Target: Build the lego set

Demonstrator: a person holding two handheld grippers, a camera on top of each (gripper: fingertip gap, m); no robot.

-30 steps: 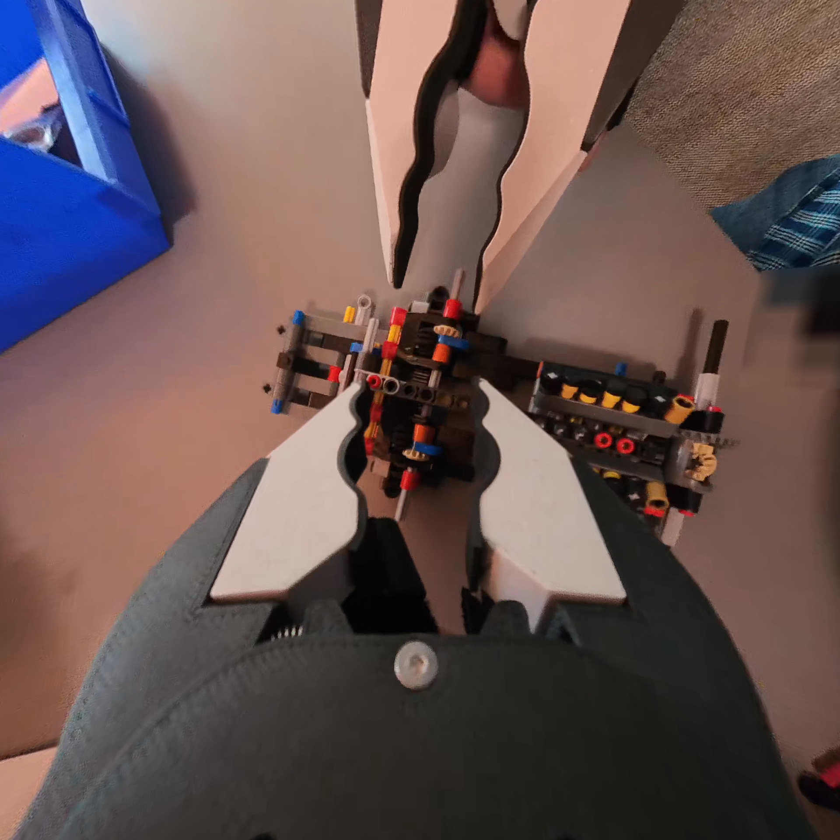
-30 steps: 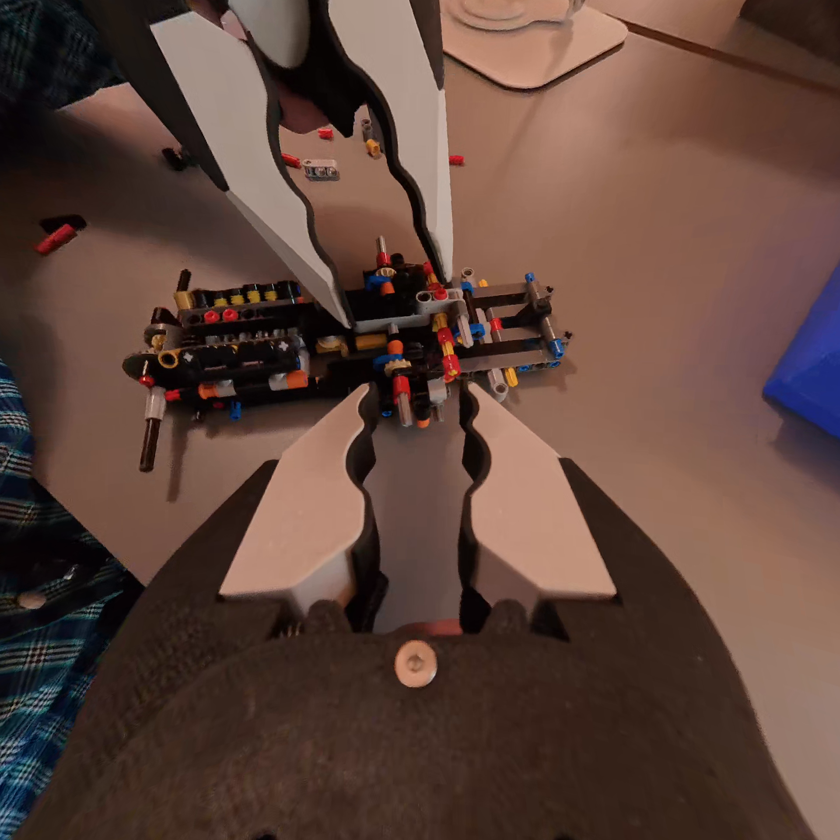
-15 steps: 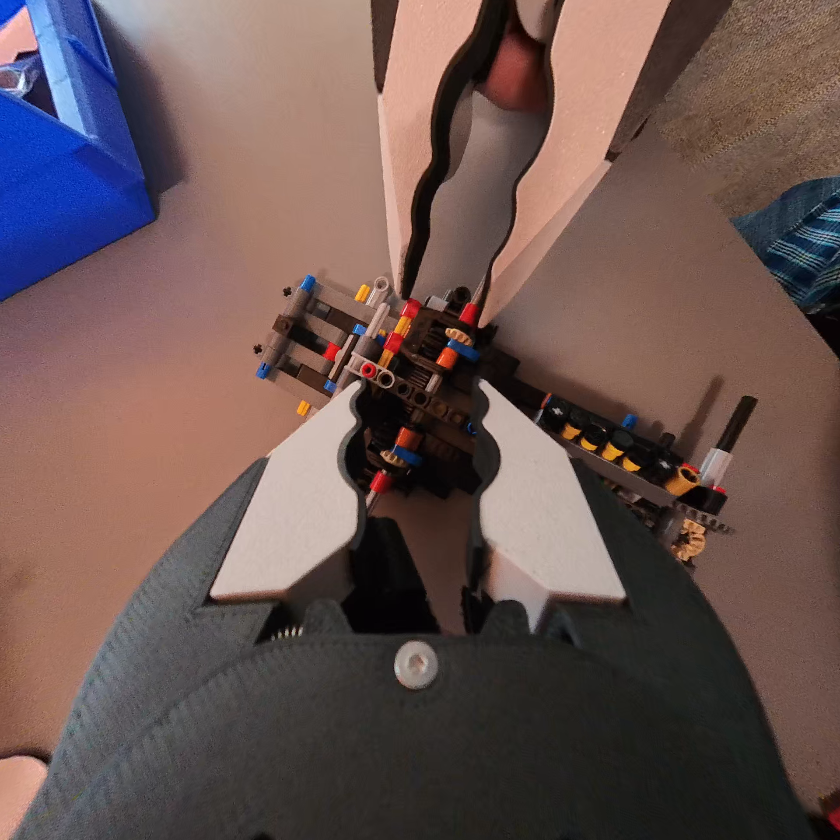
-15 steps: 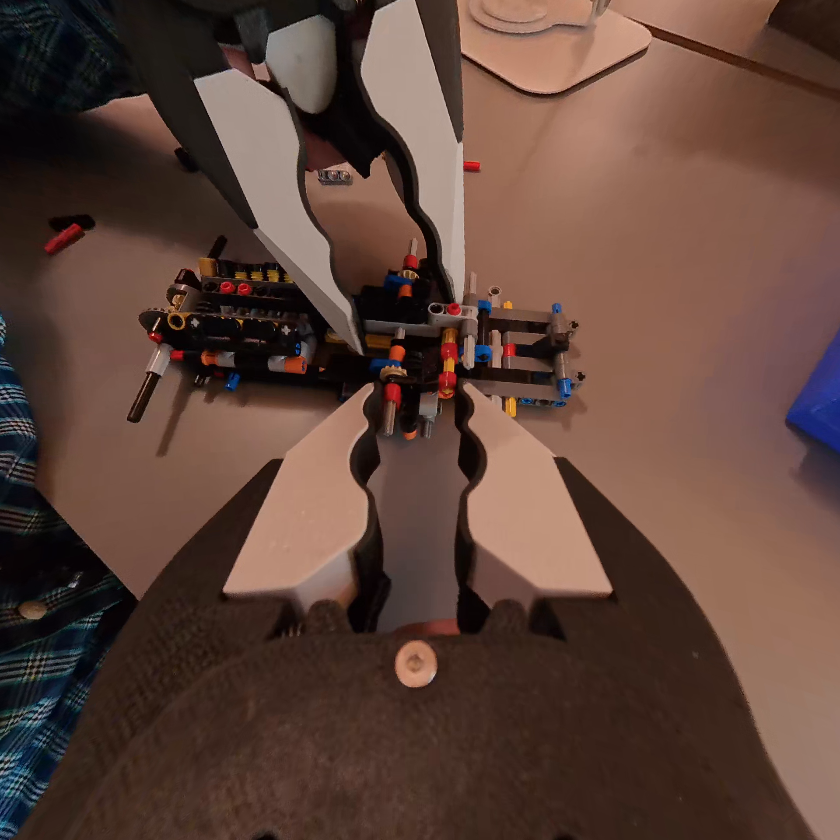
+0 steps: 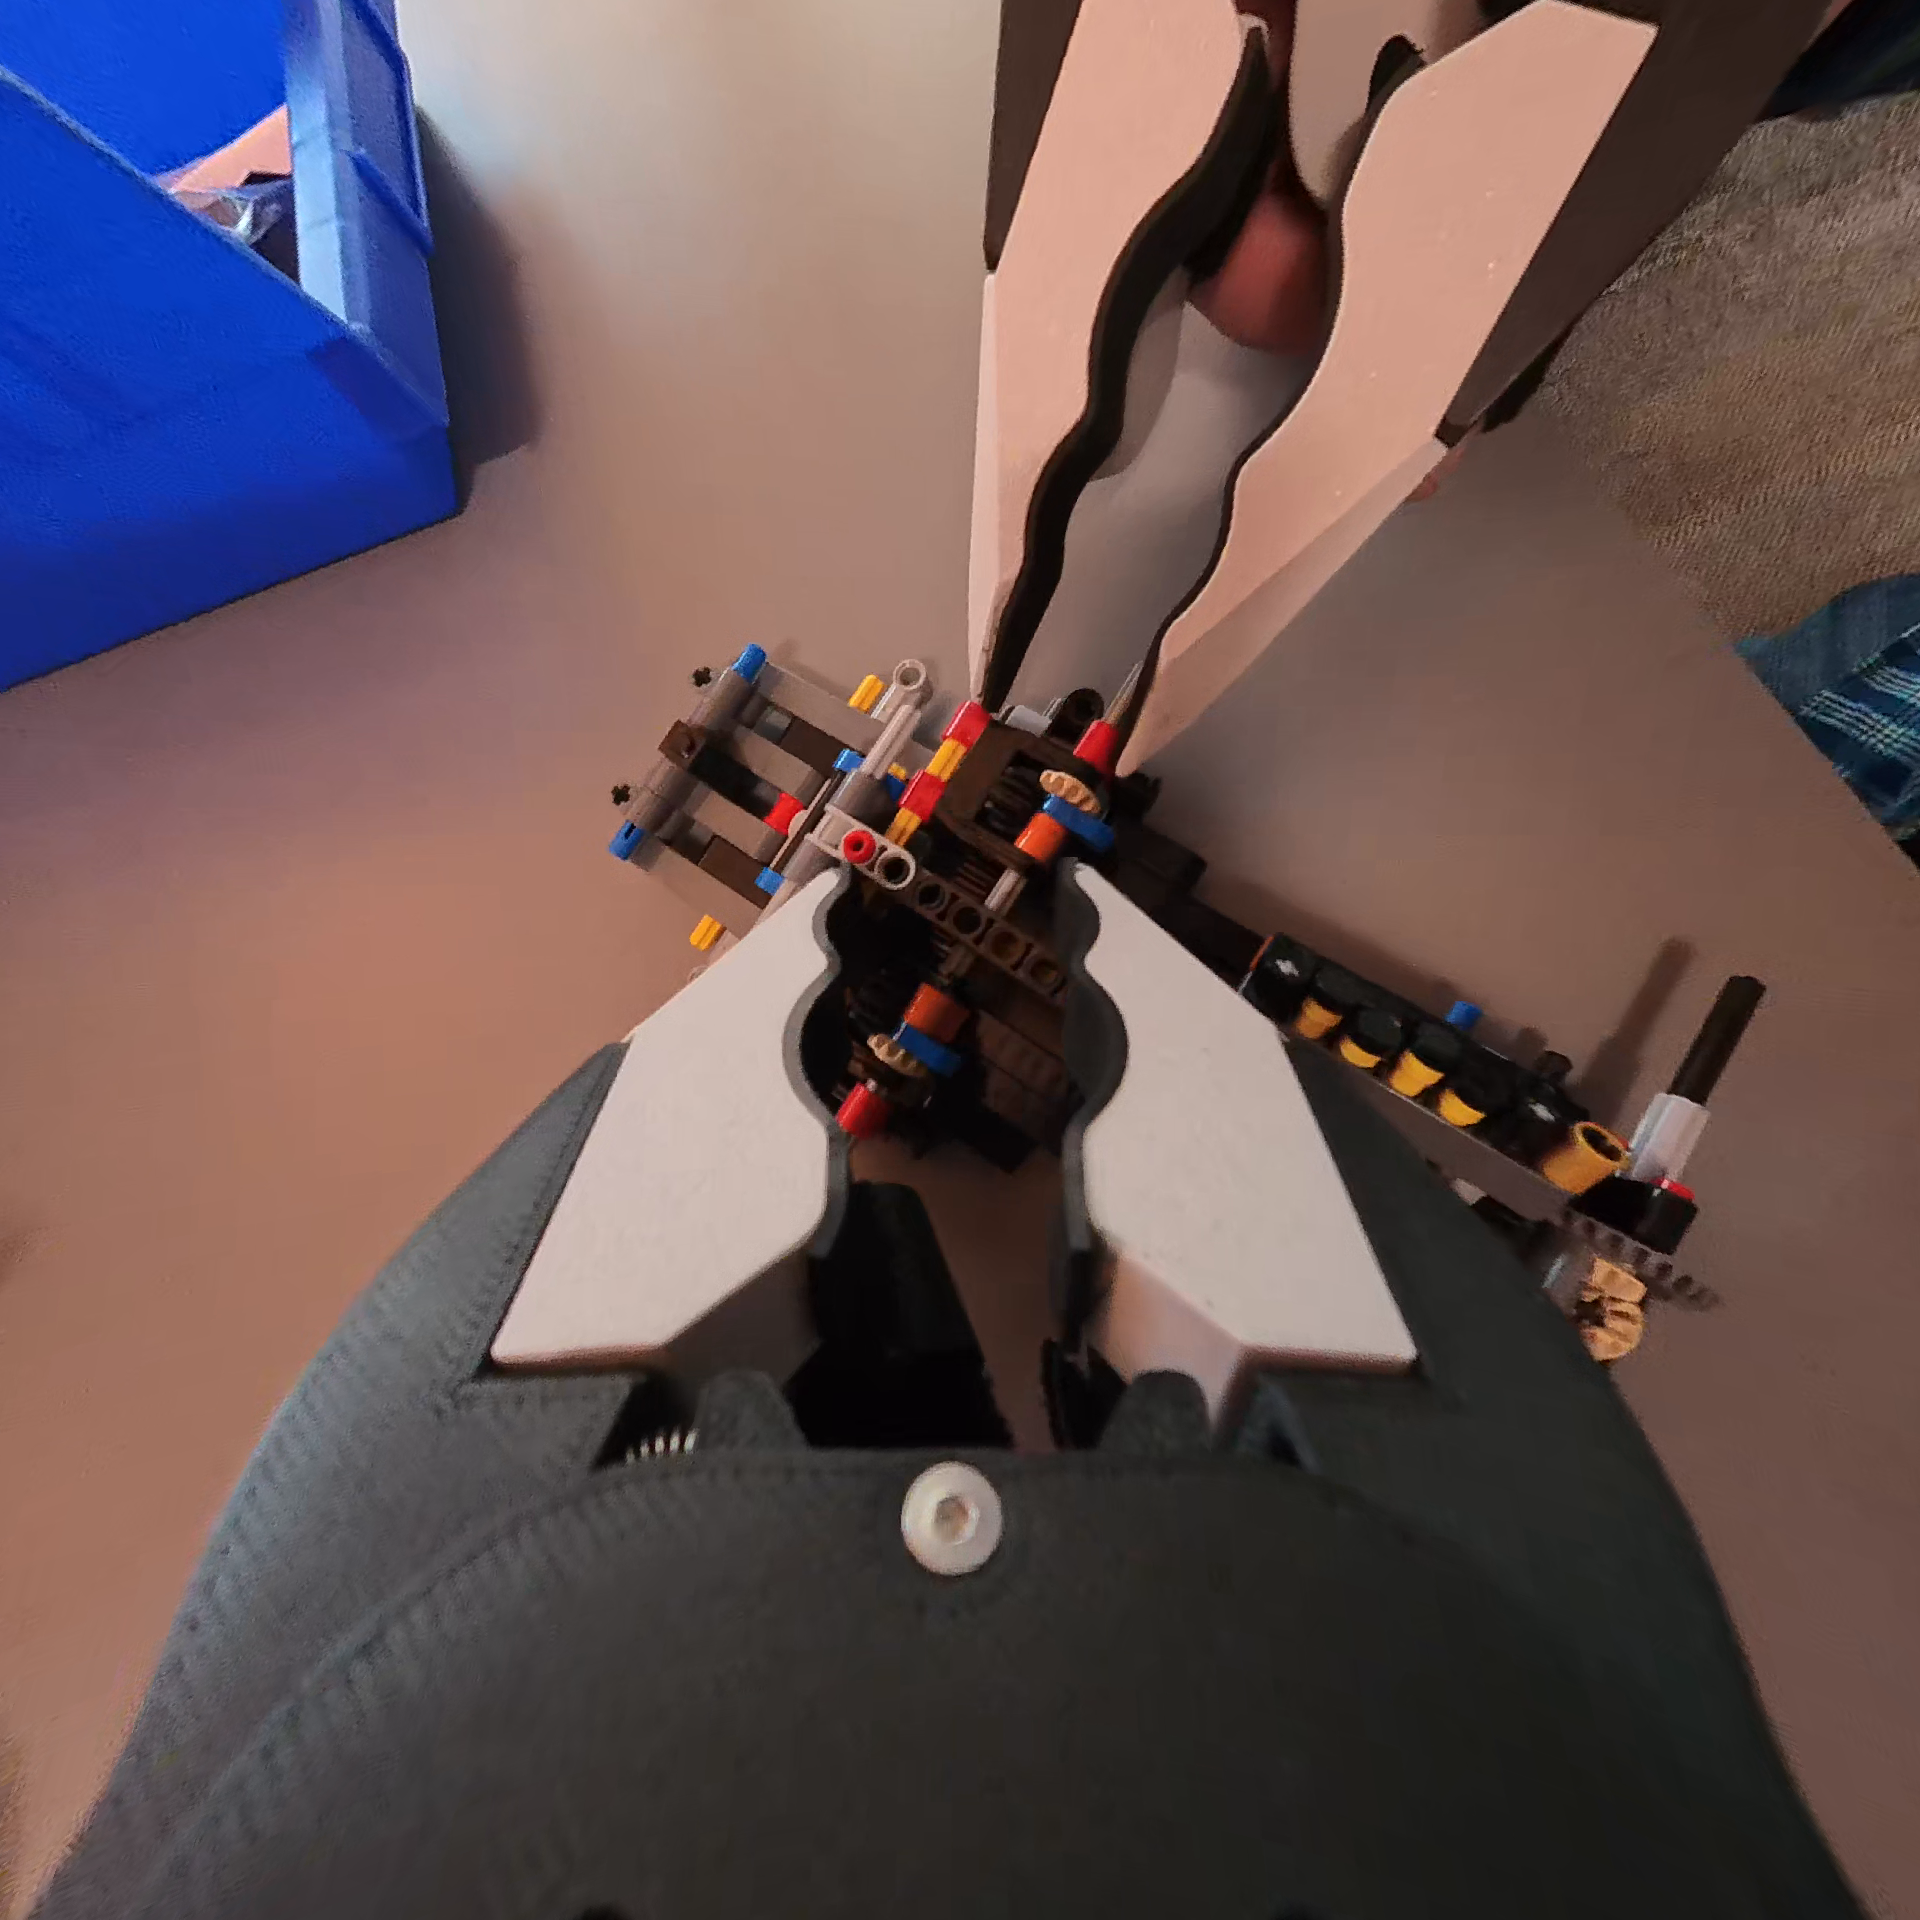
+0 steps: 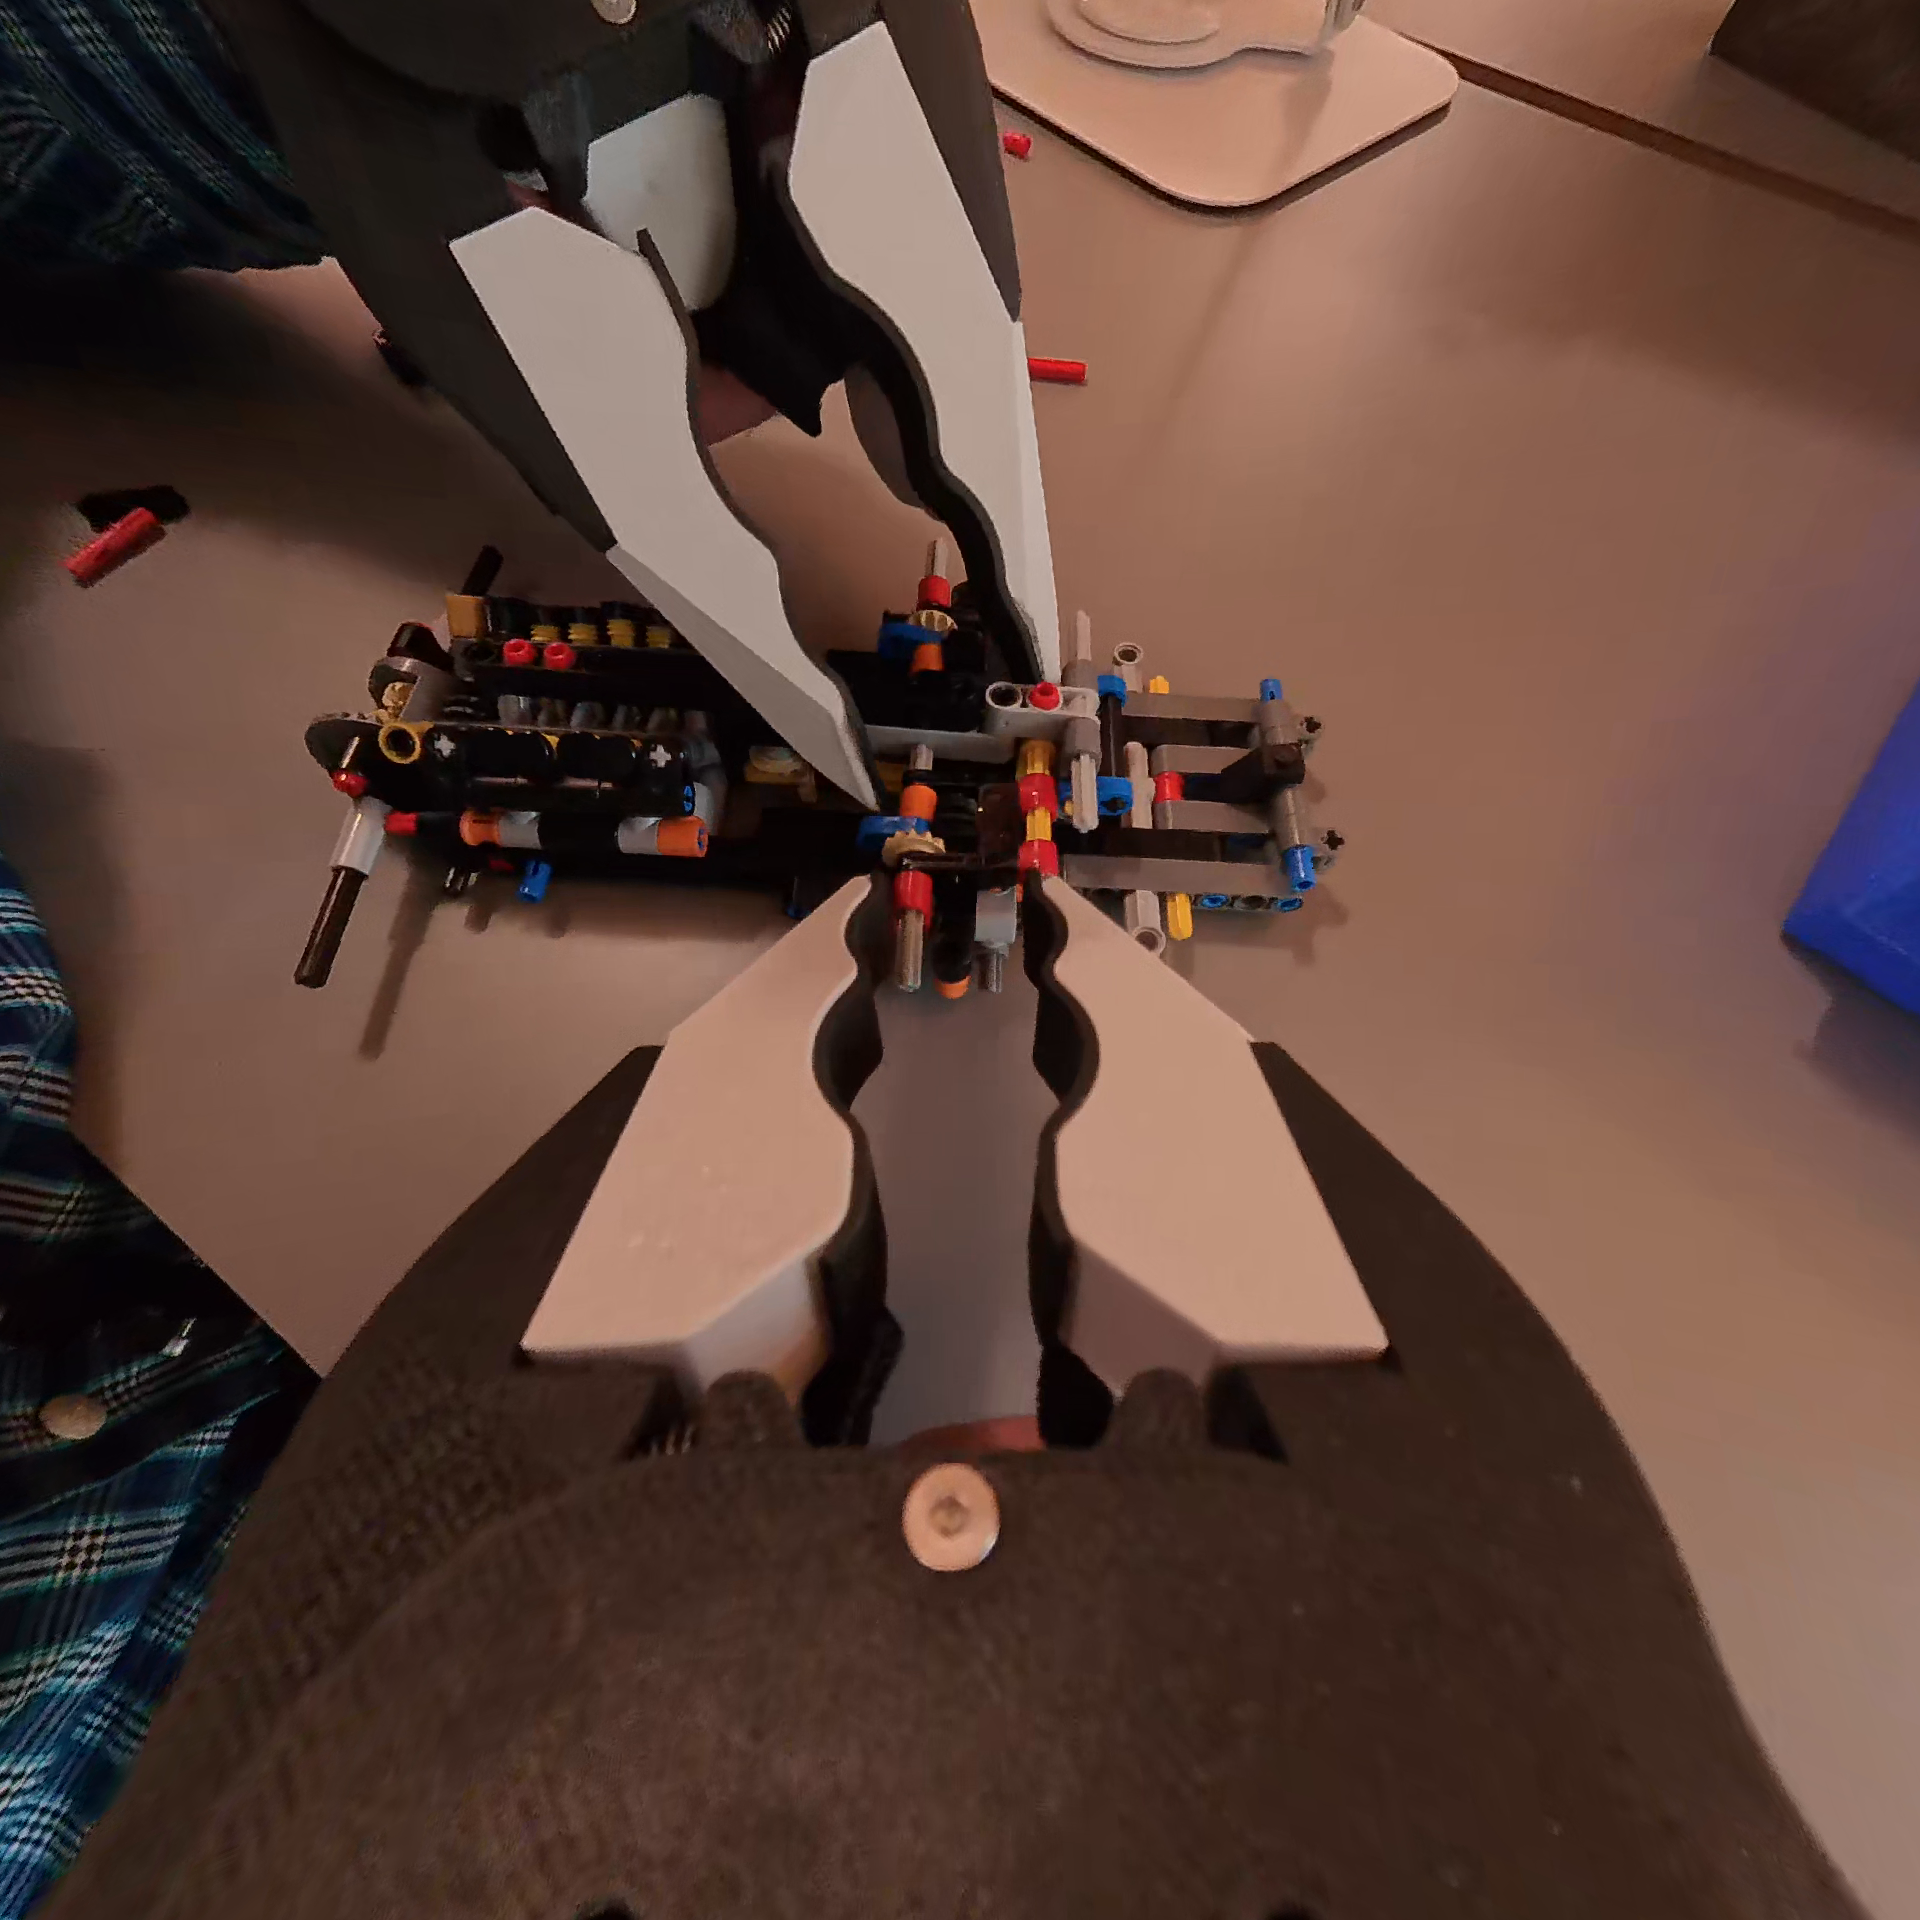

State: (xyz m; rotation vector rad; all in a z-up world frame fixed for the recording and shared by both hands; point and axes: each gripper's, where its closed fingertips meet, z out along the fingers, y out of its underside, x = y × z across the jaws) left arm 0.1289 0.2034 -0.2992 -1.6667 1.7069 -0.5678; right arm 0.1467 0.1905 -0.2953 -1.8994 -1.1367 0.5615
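A long lego technic model [image 5: 966, 925] lies on the grey table, with a black and yellow engine block [image 6: 540, 748] at one end and a grey frame [image 6: 1195, 790] at the other. My left gripper [image 5: 956, 883] straddles the model's black middle section from above, its fingers against both sides. In the right wrist view it [image 6: 956, 743] comes down from the top. My right gripper [image 6: 951, 888] is narrowed around the axle ends with red bushes that stick out of the model's near side. In the left wrist view it [image 5: 1060, 722] meets the model's far side.
A blue bin [image 5: 208, 343] stands on the table beside the frame end and also shows in the right wrist view [image 6: 1870, 883]. Loose red pins [image 6: 112, 540] [image 6: 1055, 369] lie behind the model. A pale mat [image 6: 1299, 145] lies far back. A plaid sleeve [image 6: 104, 1455] is near the table edge. Only a small space, under 4 cm, lies between the two pairs of fingers.
My right gripper's jaws have narrowed onto the axle ends. My left gripper has swung round over the model's middle, so the model looks turned clockwise in its view.
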